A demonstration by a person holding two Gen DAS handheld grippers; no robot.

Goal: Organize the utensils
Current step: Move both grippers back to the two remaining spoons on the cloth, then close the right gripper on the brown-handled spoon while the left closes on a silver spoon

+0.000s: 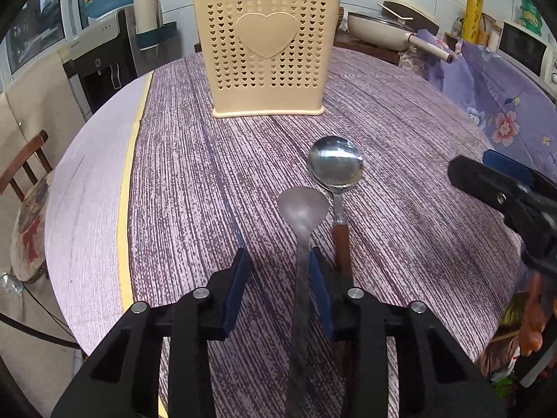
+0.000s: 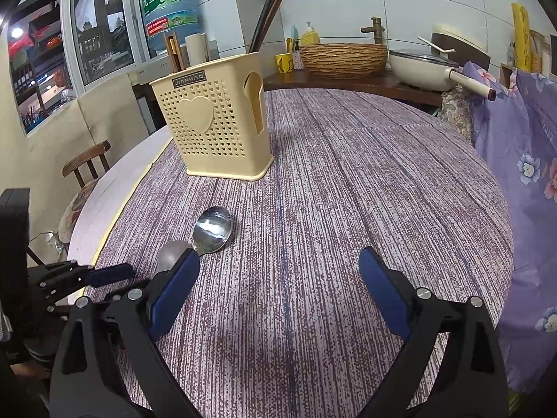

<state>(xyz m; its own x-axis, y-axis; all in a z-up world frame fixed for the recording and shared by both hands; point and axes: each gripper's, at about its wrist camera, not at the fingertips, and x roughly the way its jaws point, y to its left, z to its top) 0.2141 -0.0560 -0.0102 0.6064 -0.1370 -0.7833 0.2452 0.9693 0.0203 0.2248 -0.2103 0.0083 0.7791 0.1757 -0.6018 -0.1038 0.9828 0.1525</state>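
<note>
Fingers [image 1: 315,278] of the left gripper [image 1: 278,264] parted around the grey spoon [image 1: 302,230], bowl toward the holder [image 1: 266,48].

we see a cream holder [image 1: 267,48] pierced with rows of small hearts, one big plain heart on its front, and a black label with pale lettering. the tablecloth [image 1: 400,122] is streaked purple and white, with a yellow stripe [image 1: 122,216] along its edge. one spoon [image 1: 335,164] is shiny silver with a reddish-brown handle; the other spoon [image 1: 302,209] is dull grey. both grippers [image 1: 278,271] [image 2: 278,271] are black with blue pads [image 1: 240,280]. the cloth [image 2: 529,146] on the right is lilac with pink and white flowers.
</note>
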